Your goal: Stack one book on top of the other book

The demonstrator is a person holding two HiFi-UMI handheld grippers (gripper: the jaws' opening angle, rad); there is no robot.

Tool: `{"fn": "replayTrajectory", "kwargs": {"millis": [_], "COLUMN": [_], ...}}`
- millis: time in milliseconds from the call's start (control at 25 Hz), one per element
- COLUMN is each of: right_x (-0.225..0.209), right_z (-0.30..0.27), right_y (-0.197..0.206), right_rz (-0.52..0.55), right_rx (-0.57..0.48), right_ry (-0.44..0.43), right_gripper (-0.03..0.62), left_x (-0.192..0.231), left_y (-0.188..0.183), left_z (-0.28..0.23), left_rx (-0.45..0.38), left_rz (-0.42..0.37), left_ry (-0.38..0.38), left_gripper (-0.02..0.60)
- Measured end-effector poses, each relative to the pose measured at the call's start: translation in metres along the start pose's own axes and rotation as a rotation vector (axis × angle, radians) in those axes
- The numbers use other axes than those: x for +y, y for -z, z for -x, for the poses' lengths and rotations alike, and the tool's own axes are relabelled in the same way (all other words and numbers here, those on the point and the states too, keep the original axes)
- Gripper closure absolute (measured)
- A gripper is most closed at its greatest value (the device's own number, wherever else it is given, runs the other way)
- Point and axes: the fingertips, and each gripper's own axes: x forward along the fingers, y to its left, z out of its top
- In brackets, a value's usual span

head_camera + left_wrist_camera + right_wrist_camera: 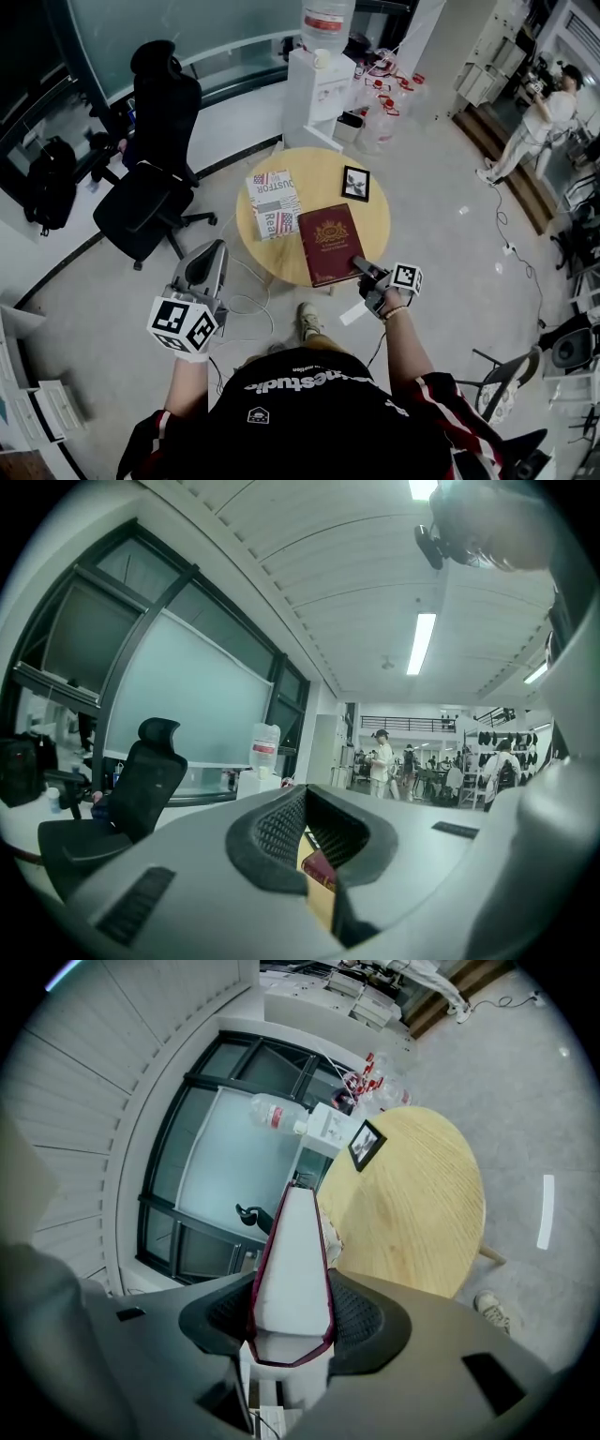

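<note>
A maroon book (328, 242) lies lengthwise on the round wooden table (370, 220), and its near end juts past the table's front edge. My right gripper (368, 270) is shut on the book's near right corner. In the right gripper view the book's pale page edge (291, 1241) sits between the pads (370, 1321). A second book with a newspaper-print cover (272, 204) lies flat just left of the maroon one. My left gripper (212, 253) hangs over the floor, left of the table. Its jaws stand a narrow slit apart with nothing between them (319, 874).
A small black picture frame (355, 183) rests on the table's far side. A black office chair (155, 169) stands to the left and a water dispenser (319, 75) behind the table. Cables (246, 302) lie on the floor by my foot. A person (539, 112) stands far right.
</note>
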Motion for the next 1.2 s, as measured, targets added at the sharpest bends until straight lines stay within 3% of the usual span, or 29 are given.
{"fn": "replayTrajectory", "kwargs": {"millis": [640,1200], "right_x": [0.049,0.041], "right_z": [-0.118,-0.218], "right_y": [-0.049,-0.070], "right_rz": [0.041,0.003], "right_rx": [0.016,0.054], "right_ry": [-0.081,-0.083], "right_gripper": [0.350,0.350], "left_x": [0.047,0.082], "left_y": [-0.007,-0.006], "left_z": [0.001,-0.015], "left_rx": [-0.005,0.025], "left_rz": [-0.019,-0.022], "left_ry": [-0.162,-0.296], "left_gripper": [0.566,0.566]}}
